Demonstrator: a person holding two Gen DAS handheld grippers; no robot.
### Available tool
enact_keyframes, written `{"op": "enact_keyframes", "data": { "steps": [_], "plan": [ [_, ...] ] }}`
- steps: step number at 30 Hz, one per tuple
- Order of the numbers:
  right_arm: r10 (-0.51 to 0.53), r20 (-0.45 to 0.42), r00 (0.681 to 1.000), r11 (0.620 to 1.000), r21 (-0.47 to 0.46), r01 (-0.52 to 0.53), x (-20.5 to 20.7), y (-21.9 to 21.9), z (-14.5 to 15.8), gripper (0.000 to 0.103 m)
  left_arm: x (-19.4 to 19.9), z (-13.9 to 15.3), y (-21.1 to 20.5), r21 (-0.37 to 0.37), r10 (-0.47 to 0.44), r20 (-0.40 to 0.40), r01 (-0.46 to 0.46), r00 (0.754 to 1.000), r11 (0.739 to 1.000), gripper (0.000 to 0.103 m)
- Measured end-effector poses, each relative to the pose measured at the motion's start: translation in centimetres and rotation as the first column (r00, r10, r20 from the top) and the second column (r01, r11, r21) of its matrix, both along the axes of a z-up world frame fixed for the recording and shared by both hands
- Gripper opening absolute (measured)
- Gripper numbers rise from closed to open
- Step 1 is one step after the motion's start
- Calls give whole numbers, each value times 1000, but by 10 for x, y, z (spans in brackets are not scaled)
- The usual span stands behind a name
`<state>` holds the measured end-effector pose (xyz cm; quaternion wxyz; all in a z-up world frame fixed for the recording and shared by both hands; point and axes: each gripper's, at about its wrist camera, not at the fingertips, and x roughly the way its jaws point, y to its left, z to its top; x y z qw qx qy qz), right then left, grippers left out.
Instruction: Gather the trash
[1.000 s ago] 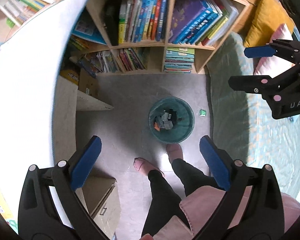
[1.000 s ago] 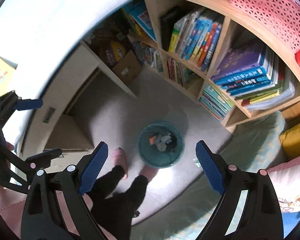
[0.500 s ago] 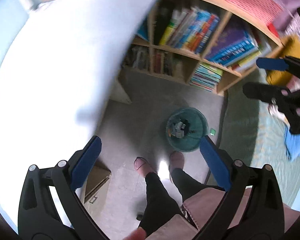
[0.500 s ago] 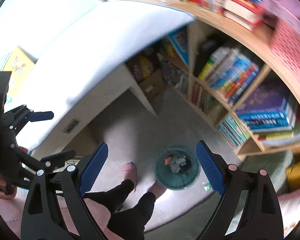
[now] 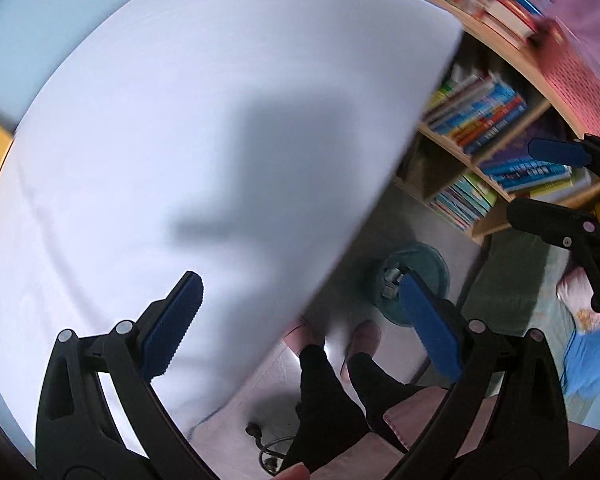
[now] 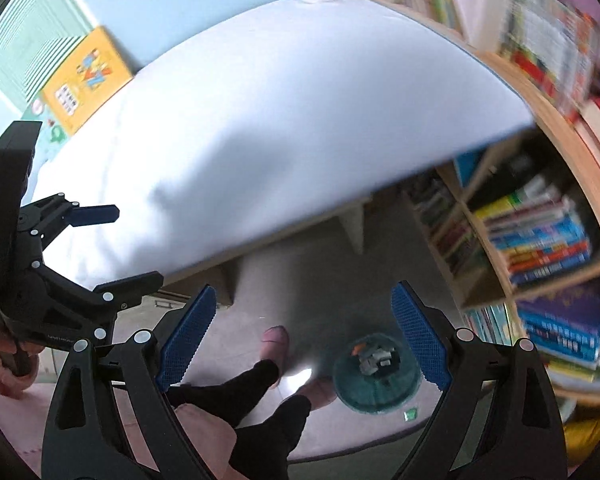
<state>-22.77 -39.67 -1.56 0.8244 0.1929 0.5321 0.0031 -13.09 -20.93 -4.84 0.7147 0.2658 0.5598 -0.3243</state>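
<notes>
Entry: trash bin [image 6: 375, 380], teal, round, on the grey floor beside the person's slippered feet; partly filled with grey scraps and 1 orange piece. In the left wrist view, half hidden behind the blue pad of the left tongs [image 5: 296, 320].

Change noted against 1 s earlier: both views swung upward and away from the bin, now dominated by the white surface [image 5: 204, 128]; bin pushed from mid-frame toward the lower right of each view. Strong motion blur on the bookshelf [image 6: 540, 220] beyond the bin.

Left tongs: spread wide, empty. Right tongs [image 6: 300, 340]: spread wide, empty, seen also from the side at the right edge of the left wrist view.

Remaining trash: 1 small green scrap [image 6: 411, 414] on the floor just beside the bin, on the side nearer the camera. Nothing visible on the white surface.

Judged: a drop finished, tongs lifted to search for the next piece; green scrap likely overlooked so far.
</notes>
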Motion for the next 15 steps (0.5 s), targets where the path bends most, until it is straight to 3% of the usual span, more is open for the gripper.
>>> {"op": "enact_keyframes", "data": {
  "steps": [15],
  "plan": [
    [191,52,980,982,-24,-190,93,70,17,89,74,13,86,-21,219,48,-218,975,976,96]
  ]
}}
